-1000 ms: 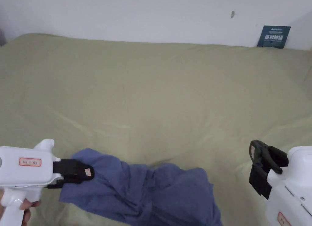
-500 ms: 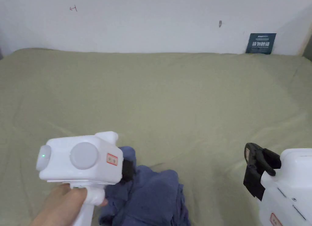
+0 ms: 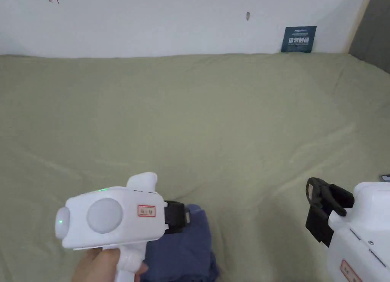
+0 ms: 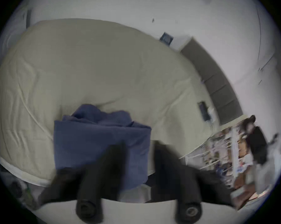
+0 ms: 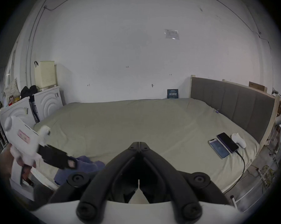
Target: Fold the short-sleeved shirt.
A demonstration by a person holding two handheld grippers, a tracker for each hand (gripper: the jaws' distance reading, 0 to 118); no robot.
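Shirt [image 3: 183, 252] is lying bunched on the bed [image 3: 213, 119], just beyond the left gripper [image 4: 136, 148] fingertips, jaws standing apart. Right gripper [image 5: 139, 144] is hanging well aside, tips pressed together, empty. Risk: grabbing several layers, dragging the bundle crooked.

Likely a bedroom: bed [image 5: 136, 122], headboard [image 5: 230, 101].

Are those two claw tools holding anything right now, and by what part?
The left gripper is at the blue shirt's upper edge, but blur hides whether it grips. The right gripper is shut on nothing.
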